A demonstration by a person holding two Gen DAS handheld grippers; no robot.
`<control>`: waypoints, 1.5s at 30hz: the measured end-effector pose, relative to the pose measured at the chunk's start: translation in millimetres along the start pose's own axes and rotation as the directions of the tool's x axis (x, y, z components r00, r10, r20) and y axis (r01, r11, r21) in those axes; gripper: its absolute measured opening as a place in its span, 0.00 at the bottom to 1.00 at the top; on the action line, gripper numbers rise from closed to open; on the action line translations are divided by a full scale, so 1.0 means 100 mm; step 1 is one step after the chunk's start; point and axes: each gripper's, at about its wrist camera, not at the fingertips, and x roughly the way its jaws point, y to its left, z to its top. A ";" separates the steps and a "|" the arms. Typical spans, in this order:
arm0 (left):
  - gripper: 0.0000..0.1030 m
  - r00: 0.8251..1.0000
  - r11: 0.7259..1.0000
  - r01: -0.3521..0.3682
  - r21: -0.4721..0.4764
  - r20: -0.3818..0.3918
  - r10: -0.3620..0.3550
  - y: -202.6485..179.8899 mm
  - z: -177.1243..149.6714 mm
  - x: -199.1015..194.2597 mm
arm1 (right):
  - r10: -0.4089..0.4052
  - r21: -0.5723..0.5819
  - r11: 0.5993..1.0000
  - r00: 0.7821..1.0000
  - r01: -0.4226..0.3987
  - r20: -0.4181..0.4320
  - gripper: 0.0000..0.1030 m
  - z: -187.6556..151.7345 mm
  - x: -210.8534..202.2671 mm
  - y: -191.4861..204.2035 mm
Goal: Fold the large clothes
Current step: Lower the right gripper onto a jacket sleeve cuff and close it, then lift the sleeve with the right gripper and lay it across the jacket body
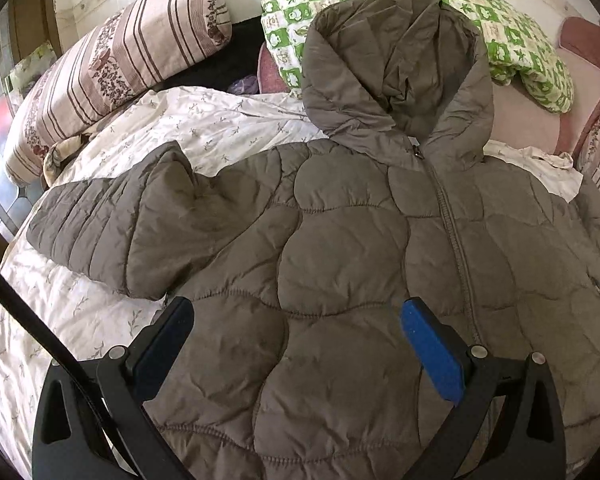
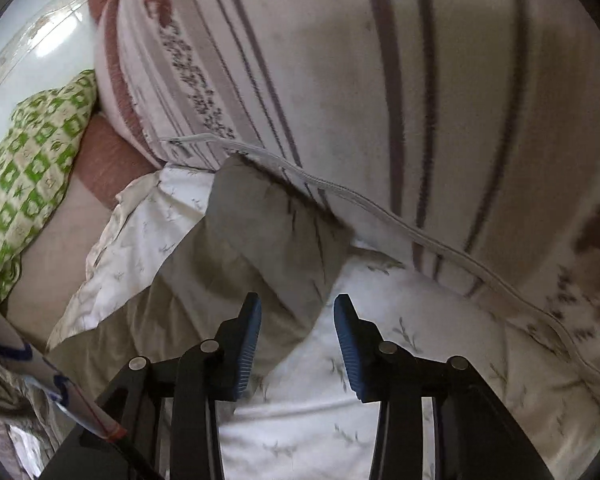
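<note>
A grey-brown quilted hooded jacket [image 1: 340,240] lies face up on the bed, zipped, hood [image 1: 396,68] toward the pillows. Its one sleeve [image 1: 112,224] stretches out to the left across the sheet. My left gripper [image 1: 296,316] is open and empty, hovering above the jacket's lower front. In the right wrist view the other sleeve's end [image 2: 252,236] lies on the sheet against a striped pillow. My right gripper [image 2: 298,312] is open and empty, just short of that sleeve's cuff edge.
The bed has a white leaf-print sheet [image 1: 80,312], also seen in the right wrist view [image 2: 380,360]. A striped pillow [image 1: 112,68] sits at the back left, a green checked pillow [image 1: 512,32] behind the hood. Another striped pillow [image 2: 380,100] crowds the right sleeve.
</note>
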 end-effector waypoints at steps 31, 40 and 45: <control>1.00 0.999 1.000 -0.018 -0.008 0.038 0.018 0.08 -0.01 -0.13 | 0.162 -0.165 0.980 0.936 -0.114 0.313 0.14 -0.02 -1.65 0.66; 1.00 0.998 0.999 -0.010 -0.047 0.069 0.013 0.24 0.03 -0.28 | 0.384 -0.346 0.896 0.876 -0.278 0.292 0.13 -0.50 -2.58 1.58; 1.00 0.996 0.997 -0.007 -0.076 0.083 0.013 0.36 0.05 -0.35 | 0.506 -0.452 0.807 0.838 -0.379 0.202 0.13 -0.96 -2.89 2.14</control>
